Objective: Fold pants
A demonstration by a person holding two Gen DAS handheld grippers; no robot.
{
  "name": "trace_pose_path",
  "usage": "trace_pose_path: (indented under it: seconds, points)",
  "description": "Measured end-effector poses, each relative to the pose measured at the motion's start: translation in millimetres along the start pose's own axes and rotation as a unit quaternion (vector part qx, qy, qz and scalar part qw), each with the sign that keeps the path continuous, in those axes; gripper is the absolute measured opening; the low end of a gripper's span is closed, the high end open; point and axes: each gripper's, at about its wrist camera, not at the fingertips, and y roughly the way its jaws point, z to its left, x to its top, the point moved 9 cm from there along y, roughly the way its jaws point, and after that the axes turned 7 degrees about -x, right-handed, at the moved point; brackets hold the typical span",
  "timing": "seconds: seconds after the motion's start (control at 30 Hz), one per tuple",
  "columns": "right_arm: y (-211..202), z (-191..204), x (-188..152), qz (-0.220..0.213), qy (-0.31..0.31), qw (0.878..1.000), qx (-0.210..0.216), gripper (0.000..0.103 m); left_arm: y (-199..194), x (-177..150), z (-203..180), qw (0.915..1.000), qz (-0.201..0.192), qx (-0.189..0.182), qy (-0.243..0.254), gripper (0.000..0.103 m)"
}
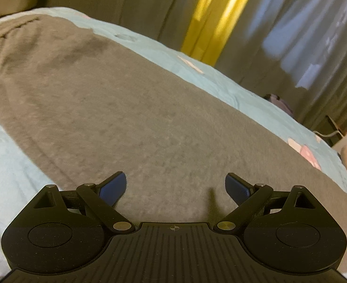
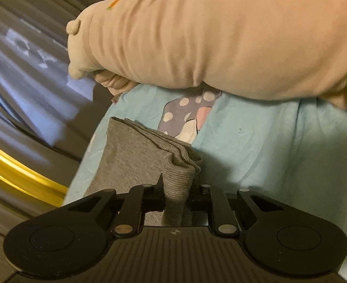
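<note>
We see one light blue bedsheet [image 1: 256,99] under everything, and one pair of grey pants [image 1: 131,108] spread flat along it. One beige plush pillow [image 2: 220,37] lies at the sheet's far end. Our left gripper [image 1: 175,186] hovers over the pants, jaws apart and empty. Our right gripper [image 2: 177,195] is clamped on a bunched pants cuff [image 2: 177,179].

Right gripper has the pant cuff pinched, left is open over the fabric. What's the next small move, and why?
Probably lower the open left gripper and pinch the grey pants beneath it: the right gripper already clamps the cuff end, and folding likely needs both held.
</note>
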Motion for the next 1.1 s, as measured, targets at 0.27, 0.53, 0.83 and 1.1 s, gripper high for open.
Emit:
trace_pose_path:
  seconds: [0.27,0.53,0.83,1.1]
  points:
    - [-56,139,-16,-0.054,-0.178,0.98,0.075,0.012,-31,10,5,0.9981,-0.06,-0.011,-0.011,0.096]
    - [-87,274,-200,0.061,-0.361,0.898,0.244,0.014,-37,13,9,0.9971,-0.068,-0.019,-0.028,0.096]
    - [-60,211,-263,0.231,-0.275,0.905,0.226,0.064,-31,9,6,0.9971,-0.05,-0.05,-0.027,0.096]
    - [-48,137,-161,0.19,-0.164,0.961,0.117,0.076,-18,-12,-51,0.9839,0.06,-0.168,0.013,0.096]
